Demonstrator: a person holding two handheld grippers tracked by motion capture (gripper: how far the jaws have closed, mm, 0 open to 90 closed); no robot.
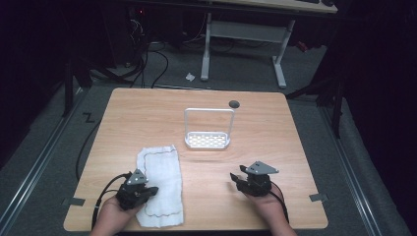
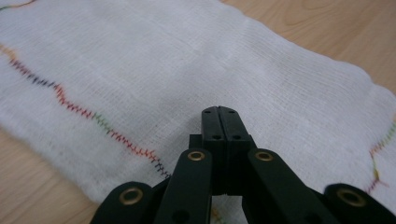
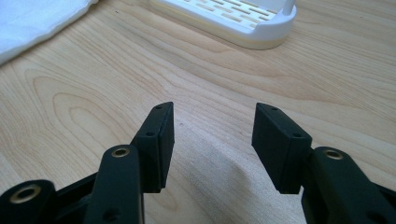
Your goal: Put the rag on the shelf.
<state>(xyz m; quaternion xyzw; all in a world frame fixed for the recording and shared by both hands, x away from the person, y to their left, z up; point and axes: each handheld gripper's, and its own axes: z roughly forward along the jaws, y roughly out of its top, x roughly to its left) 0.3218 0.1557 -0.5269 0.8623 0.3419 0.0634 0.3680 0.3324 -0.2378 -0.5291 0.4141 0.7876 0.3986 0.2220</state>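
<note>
A white cloth [image 1: 163, 174] with a coloured stitched border lies flat at the front left of the wooden table [image 1: 275, 137]. My left gripper [image 1: 153, 190] lies over the cloth's near left part, pointing right. In the left gripper view its jaws [image 2: 220, 112] are pressed together just above the cloth [image 2: 187, 70], and no fold shows between them. My right gripper [image 1: 235, 177] rests at the front right, well apart from the cloth. Its jaws [image 3: 212, 122] stand open over bare wood with nothing between them.
A white rack [image 1: 208, 140] with a slotted base and a tall wire frame stands at the table's middle, its base ahead of the right gripper [image 3: 243, 21]. A small dark round thing [image 1: 234, 103] lies behind it. Desk legs and cables stand on the floor beyond.
</note>
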